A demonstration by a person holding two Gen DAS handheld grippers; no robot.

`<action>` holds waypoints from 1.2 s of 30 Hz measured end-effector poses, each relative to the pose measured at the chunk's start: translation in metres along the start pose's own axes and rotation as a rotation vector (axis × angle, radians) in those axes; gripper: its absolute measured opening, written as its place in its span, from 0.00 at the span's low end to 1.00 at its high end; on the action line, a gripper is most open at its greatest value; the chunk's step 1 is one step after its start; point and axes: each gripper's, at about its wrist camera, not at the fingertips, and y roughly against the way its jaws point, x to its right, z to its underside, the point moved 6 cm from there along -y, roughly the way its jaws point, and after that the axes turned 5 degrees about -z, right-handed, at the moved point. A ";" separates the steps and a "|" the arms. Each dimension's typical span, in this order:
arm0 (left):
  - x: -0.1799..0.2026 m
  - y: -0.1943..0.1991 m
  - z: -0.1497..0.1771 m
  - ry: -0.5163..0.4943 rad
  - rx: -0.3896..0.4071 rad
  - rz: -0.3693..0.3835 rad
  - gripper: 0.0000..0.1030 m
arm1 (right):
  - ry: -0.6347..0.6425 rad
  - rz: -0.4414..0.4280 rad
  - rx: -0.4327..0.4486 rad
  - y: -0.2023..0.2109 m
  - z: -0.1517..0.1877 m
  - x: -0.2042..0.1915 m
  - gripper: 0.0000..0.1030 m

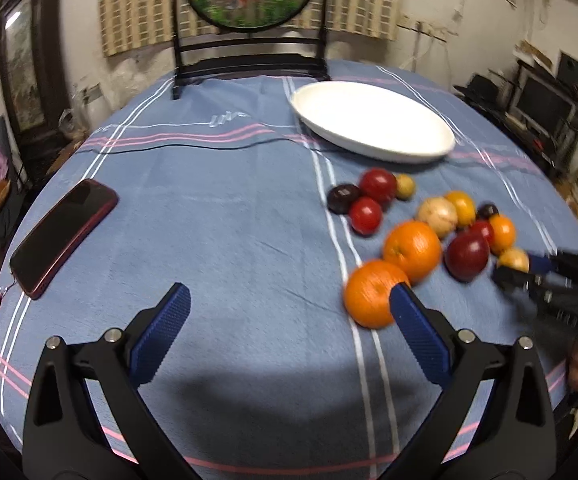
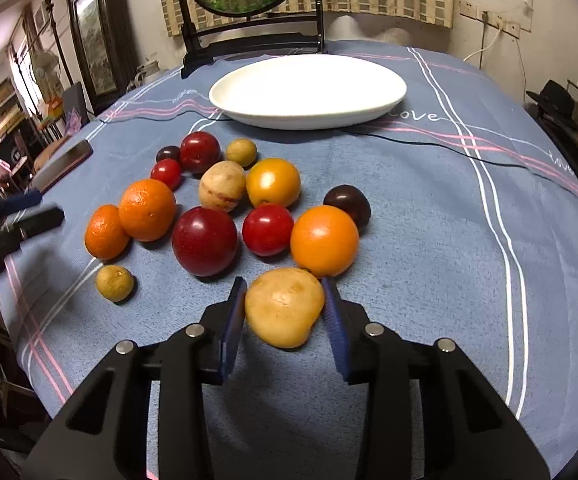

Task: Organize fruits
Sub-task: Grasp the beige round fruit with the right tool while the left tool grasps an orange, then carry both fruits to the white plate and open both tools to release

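- Fruits (image 2: 225, 208) all sit loose on the blue tablecloth (image 2: 429, 240), bunched in a cluster in front of the white plate (image 2: 389, 92); the plate is bare, so by my read the sorting has barely begun.
- Right gripper (image 2: 285, 312) has its jaws drawn in narrow around the tan fruit (image 2: 283, 310), the nearest of the bunch; both blue pads sit right at its sides, and it looks gripped, though it may not yet be off the cloth.
- Left gripper (image 1: 289, 312) stands wide, nothing between its fingers; its right finger overlaps the near orange (image 1: 369, 296) in view, but whether it touches I cannot tell.
- Left to do, I judge: every piece, oranges, red ones, dark plums, small tan ones, has yet to go to the plate.
- Room: an orange (image 2: 324, 240) sits touching or just behind the tan fruit, so a straight lift beats a push forward.
- Open cloth lies to the right of the cluster and between cluster and plate, a fair lane.
- Phone (image 1: 63, 236) lies well apart near the left table edge; a dark cable crosses the cloth near the plate, worth clearing.
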 end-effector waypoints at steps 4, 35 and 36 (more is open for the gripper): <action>0.015 -0.006 0.007 -0.058 -0.012 0.028 0.82 | -0.001 -0.023 0.010 0.002 0.000 -0.002 0.37; 0.046 -0.014 -0.023 -0.070 -0.047 0.241 0.43 | -0.009 -0.069 0.041 0.022 -0.010 -0.002 0.37; 0.047 -0.013 -0.033 -0.072 -0.032 0.249 0.43 | -0.002 -0.063 0.053 0.025 -0.016 -0.002 0.37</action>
